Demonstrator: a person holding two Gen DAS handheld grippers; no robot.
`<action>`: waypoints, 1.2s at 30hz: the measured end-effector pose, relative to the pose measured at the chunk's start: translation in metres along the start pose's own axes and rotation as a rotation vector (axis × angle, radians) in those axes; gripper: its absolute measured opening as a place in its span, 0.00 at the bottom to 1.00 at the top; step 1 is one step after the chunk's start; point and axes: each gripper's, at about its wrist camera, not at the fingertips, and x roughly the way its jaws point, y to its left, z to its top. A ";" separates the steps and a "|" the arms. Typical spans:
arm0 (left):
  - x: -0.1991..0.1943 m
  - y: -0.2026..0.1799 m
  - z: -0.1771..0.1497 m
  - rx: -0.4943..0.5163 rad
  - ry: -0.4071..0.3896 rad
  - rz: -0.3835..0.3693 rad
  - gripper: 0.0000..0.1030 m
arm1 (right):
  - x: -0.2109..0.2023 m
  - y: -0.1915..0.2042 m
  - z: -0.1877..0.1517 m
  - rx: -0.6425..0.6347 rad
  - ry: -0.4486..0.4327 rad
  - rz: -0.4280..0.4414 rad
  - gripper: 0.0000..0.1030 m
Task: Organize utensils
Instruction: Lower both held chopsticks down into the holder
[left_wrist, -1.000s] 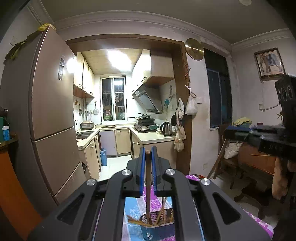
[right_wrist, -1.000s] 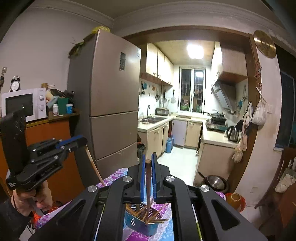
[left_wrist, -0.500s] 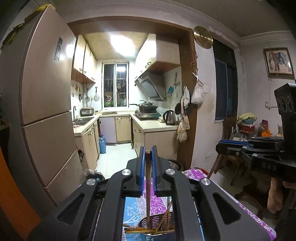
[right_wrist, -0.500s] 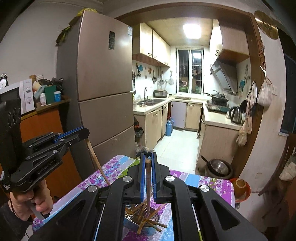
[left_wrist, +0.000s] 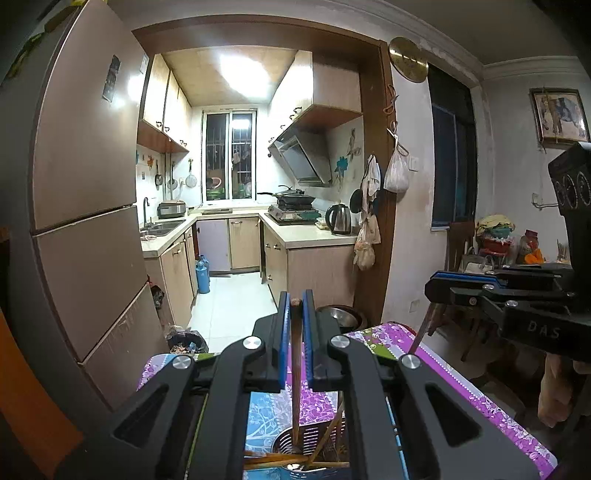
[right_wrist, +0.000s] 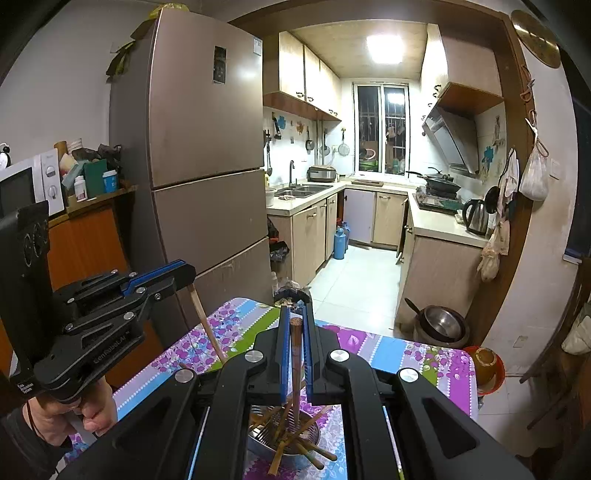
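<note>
Holding one wooden chopstick (left_wrist: 295, 365) upright in the closed left gripper (left_wrist: 296, 306), tip down over the metal holder (left_wrist: 295, 448) for dropping in. Likewise pinching another chopstick (right_wrist: 296, 354) in the right gripper (right_wrist: 295, 325), above the same holder on the floral-clothed table (right_wrist: 406, 358).

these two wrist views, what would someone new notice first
Each view is filled by black jaws with blue pads pinching one upright wooden chopstick: the left gripper holds its chopstick, the right gripper holds its chopstick. Below both, on a purple floral tablecloth, sits a metal strainer basket of jumbled chopsticks. Behind, a tall brown fridge stands left of the lit kitchen.
</note>
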 end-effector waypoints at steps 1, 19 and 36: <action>0.000 -0.001 0.000 0.000 0.001 -0.001 0.05 | 0.001 0.000 0.000 0.002 0.000 -0.001 0.07; 0.008 -0.004 -0.005 0.009 0.008 0.003 0.05 | 0.010 -0.001 -0.009 0.027 0.018 -0.005 0.07; 0.009 -0.007 -0.009 0.009 0.008 0.002 0.05 | 0.014 -0.002 -0.014 0.039 0.024 -0.002 0.08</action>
